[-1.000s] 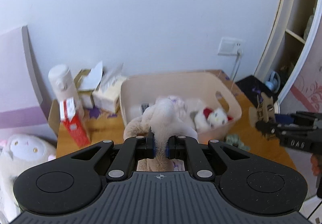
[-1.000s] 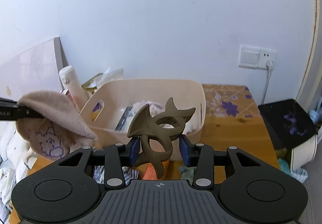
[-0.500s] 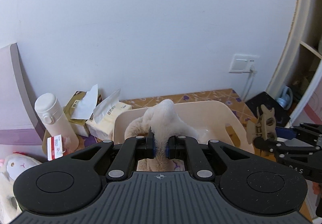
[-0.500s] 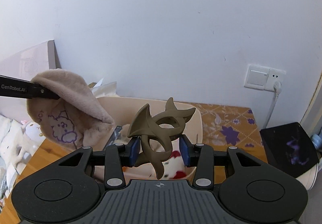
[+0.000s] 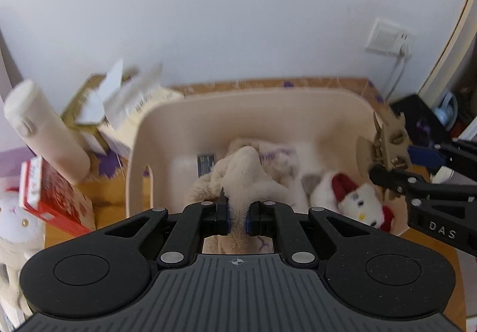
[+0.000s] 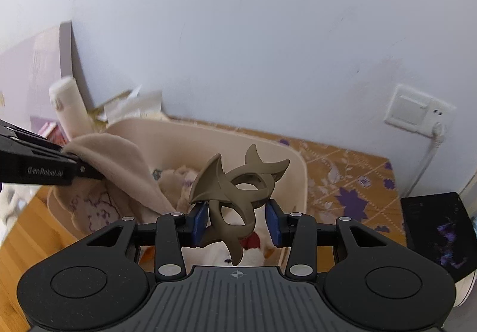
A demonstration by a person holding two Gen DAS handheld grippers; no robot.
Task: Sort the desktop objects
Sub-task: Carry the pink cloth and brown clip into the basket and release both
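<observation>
The storage bin (image 5: 226, 102) stands on the tabletop (image 6: 351, 180) against the wall. Tissue packs (image 5: 134, 96) and bottle (image 5: 44, 129) stand left of it; a plush toy (image 5: 354, 203) lies inside.

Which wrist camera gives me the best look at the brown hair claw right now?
The right wrist view: the brown hair claw sits centred and sharp, clamped in the right gripper over the beige bin. The left wrist view shows the claw only small and side-on at the right edge, partly hidden by the gripper's fingers.
</observation>
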